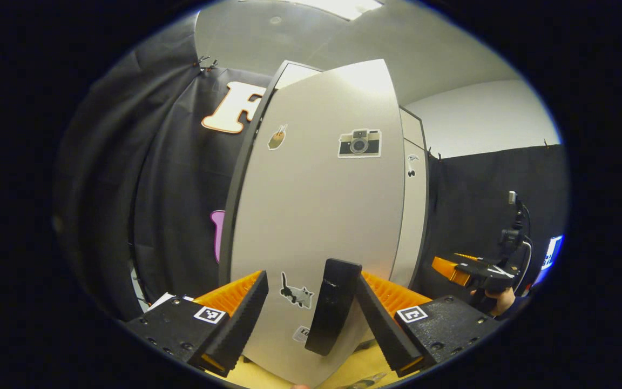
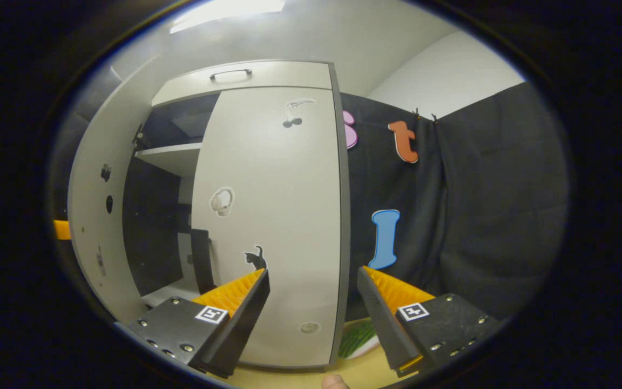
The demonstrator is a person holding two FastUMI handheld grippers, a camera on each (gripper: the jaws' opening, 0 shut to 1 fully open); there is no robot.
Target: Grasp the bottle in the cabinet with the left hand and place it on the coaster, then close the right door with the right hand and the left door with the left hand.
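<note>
Two doors visible: left door (image 1: 316, 216) ajar, its black handle (image 1: 332, 308) between spread fingers of left gripper (image 1: 311, 310). Right door (image 2: 273, 227) closed; right gripper (image 2: 313, 308) fingers apart, empty.

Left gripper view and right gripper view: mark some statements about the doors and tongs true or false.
1. The left tongs are open with the left door in front of them. True.
2. The left door's black handle stands between the left fingers. True.
3. The right tongs are clamped on the right door. False: they are open, gripping nothing.
4. Both doors are fully shut. False: a dark gap with a shelf shows beside the right door.
5. The camera sticker is on the left door. True.
</note>
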